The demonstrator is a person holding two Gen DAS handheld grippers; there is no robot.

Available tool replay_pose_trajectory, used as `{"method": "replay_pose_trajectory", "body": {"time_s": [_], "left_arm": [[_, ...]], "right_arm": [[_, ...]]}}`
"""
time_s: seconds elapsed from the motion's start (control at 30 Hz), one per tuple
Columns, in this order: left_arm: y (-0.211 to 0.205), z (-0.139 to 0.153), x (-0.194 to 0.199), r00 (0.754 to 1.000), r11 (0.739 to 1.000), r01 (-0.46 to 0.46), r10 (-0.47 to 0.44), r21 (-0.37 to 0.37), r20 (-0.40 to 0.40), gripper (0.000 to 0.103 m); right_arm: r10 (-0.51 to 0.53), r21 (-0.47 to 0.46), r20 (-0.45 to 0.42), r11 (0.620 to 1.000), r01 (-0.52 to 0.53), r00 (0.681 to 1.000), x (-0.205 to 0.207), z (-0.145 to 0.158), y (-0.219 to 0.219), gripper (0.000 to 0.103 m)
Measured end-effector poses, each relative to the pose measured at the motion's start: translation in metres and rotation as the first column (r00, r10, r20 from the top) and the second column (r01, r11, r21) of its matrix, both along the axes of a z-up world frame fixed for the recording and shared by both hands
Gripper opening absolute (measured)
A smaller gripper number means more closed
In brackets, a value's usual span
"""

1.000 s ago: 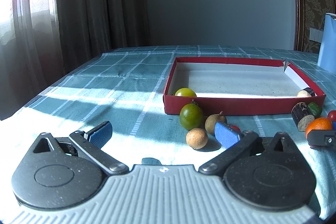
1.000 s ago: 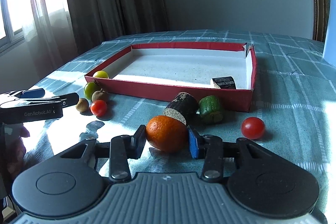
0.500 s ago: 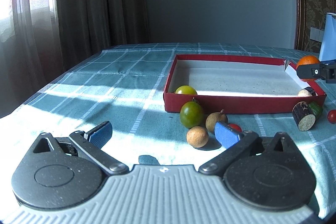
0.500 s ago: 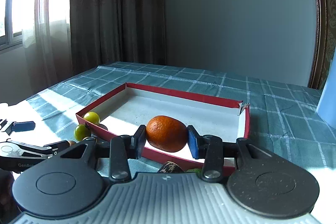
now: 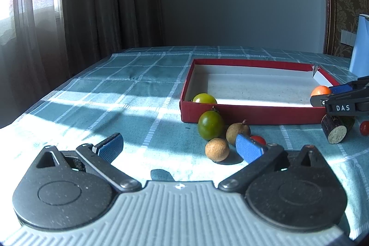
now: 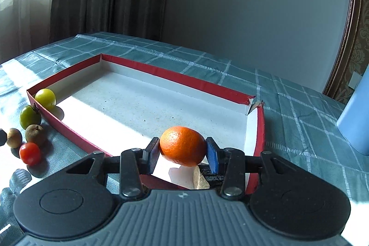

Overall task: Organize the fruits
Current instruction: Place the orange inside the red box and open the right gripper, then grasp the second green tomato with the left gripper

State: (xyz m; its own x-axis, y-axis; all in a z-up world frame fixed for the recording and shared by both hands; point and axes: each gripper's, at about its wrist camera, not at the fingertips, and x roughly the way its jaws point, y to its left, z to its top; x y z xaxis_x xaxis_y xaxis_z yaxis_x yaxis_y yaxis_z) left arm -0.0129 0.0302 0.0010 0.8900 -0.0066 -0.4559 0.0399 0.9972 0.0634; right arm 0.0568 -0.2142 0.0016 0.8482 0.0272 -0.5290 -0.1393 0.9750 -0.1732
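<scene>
My right gripper [image 6: 182, 155] is shut on an orange [image 6: 182, 145] and holds it over the near right part of the red box [image 6: 175, 76]. The orange [image 5: 320, 91] and the box [image 5: 251, 115] also show in the left wrist view. A yellow-green tomato [image 6: 45, 98] lies inside the box's left corner. My left gripper [image 5: 178, 146] is open and empty, low over the table. In front of it lie a green tomato [image 5: 211, 125], two brown longans [image 5: 217, 149] and a red cherry tomato [image 5: 258, 139].
A dark cut cylinder [image 5: 334, 129] and another red cherry tomato [image 5: 364, 128] lie outside the box's near right corner. A blue container [image 6: 356, 117] stands at the right on the teal checked tablecloth [image 5: 115, 96]. Curtains hang at the left.
My right gripper lifted the orange off the table, carried it over the box and has come down lower inside it. The left gripper has hardly moved.
</scene>
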Motion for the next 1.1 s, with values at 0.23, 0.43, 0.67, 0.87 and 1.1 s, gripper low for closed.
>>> {"method": "replay_pose_trajectory", "body": {"time_s": [0.23, 0.43, 0.67, 0.87, 1.1], "left_arm": [[0.000, -0.001, 0.000, 1.000, 1.000, -0.004, 0.004, 0.002, -0.004, 0.103], [0.003, 0.000, -0.002, 1.000, 1.000, 0.019, -0.019, -0.015, 0.006, 0.103], [0.008, 0.002, -0.008, 0.996, 0.995, 0.085, -0.082, -0.061, 0.046, 0.103], [0.003, 0.009, -0.007, 0.988, 0.990, 0.132, -0.128, -0.050, 0.084, 0.103], [-0.004, 0.018, 0.036, 0.997, 0.997, 0.075, -0.075, -0.016, -0.013, 0.102]], "right_arm": [[-0.057, 0.143, 0.067, 0.989, 0.046, 0.996, -0.043, 0.024, -0.021, 0.064], [-0.074, 0.257, 0.094, 0.965, 0.048, 0.993, -0.101, 0.020, -0.040, 0.075], [-0.090, 0.326, 0.094, 0.944, 0.054, 0.992, -0.123, -0.001, -0.048, 0.075], [-0.100, 0.407, 0.084, 0.912, 0.057, 0.991, -0.124, -0.003, -0.060, 0.076], [-0.088, 0.408, 0.068, 0.911, 0.053, 0.994, -0.122, -0.005, -0.059, 0.077]]}}
